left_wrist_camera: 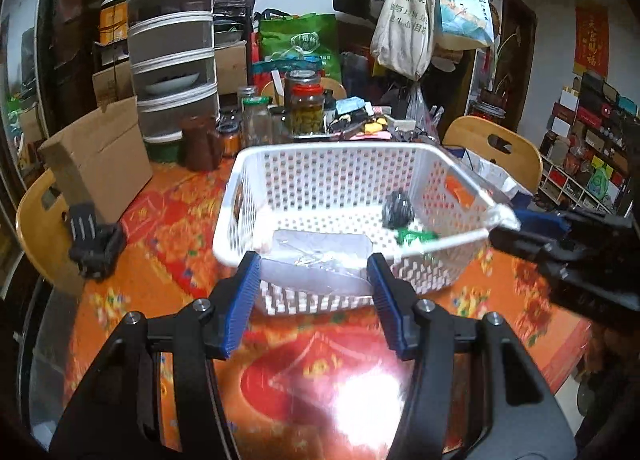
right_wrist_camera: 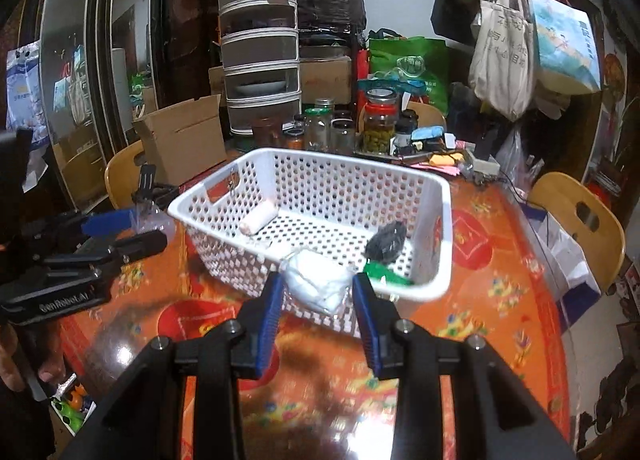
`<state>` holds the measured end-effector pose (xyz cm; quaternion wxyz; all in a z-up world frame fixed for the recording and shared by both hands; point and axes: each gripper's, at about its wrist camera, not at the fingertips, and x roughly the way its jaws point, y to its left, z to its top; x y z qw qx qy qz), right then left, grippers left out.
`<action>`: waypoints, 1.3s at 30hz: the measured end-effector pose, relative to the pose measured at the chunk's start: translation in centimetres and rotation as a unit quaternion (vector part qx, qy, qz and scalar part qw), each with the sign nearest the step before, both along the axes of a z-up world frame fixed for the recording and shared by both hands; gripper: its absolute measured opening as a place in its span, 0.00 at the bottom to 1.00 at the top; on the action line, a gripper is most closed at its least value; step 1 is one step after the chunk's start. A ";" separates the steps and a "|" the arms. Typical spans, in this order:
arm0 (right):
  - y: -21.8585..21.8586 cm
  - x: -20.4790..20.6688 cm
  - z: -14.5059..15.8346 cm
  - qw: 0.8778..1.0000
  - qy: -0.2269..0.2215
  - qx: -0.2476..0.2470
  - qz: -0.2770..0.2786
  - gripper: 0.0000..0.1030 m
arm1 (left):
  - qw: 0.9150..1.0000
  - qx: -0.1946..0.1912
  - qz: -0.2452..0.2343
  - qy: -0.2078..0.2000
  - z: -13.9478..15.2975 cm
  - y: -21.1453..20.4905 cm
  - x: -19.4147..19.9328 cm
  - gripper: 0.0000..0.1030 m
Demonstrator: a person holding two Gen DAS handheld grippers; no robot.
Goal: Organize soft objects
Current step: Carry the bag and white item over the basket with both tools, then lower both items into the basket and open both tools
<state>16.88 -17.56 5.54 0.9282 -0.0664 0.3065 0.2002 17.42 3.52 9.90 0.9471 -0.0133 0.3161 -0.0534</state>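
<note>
A white perforated basket (left_wrist_camera: 332, 164) stands on the orange-red tablecloth; it also shows in the right wrist view (right_wrist_camera: 436, 220). Inside lie a dark grey ball (left_wrist_camera: 397, 209), a green item (left_wrist_camera: 416, 237) and a white roll (right_wrist_camera: 259, 220). My left gripper (left_wrist_camera: 314, 274) holds a clear plastic packet (left_wrist_camera: 320, 260) between its blue pads at the basket's near rim. My right gripper (right_wrist_camera: 318, 292) is shut on a white soft bundle in clear wrap (right_wrist_camera: 316, 284) over the basket's near rim. Each gripper shows in the other's view, the left one (right_wrist_camera: 116, 220) and the right one (left_wrist_camera: 520, 228).
A cardboard box (left_wrist_camera: 100, 156), several glass jars (left_wrist_camera: 308, 108), a tiered white food cover (left_wrist_camera: 172, 44) and clutter crowd the table's far side. A black clamp (left_wrist_camera: 94, 240) sits at the left. Wooden chairs (left_wrist_camera: 496, 148) stand around the table. Bags (left_wrist_camera: 404, 28) hang behind.
</note>
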 end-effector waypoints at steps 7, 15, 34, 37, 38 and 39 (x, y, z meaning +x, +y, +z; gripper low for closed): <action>0.5 5.7 1.1 1.000 0.023 0.001 -0.013 0.34 | 0.999 0.000 0.001 0.041 1.8 -0.9 7.5 0.51; 1.0 12.7 -2.4 0.995 0.088 -0.020 -0.030 0.34 | 0.992 -0.005 0.020 0.123 -2.3 -1.4 16.2 0.51; 3.5 16.9 -6.5 0.984 0.151 -0.092 -0.033 0.34 | 0.975 0.019 0.020 0.219 -8.9 -2.4 21.4 0.51; 3.6 17.0 -6.5 0.983 0.155 -0.089 -0.028 0.34 | 0.975 0.019 0.017 0.220 -9.1 -2.4 21.4 0.52; 3.6 17.0 -6.5 0.983 0.156 -0.090 -0.027 0.34 | 0.975 0.020 0.017 0.219 -9.1 -2.3 21.4 0.52; 3.7 16.9 -6.5 0.983 0.156 -0.090 -0.027 0.35 | 0.975 0.019 0.018 0.219 -9.1 -2.3 21.3 0.56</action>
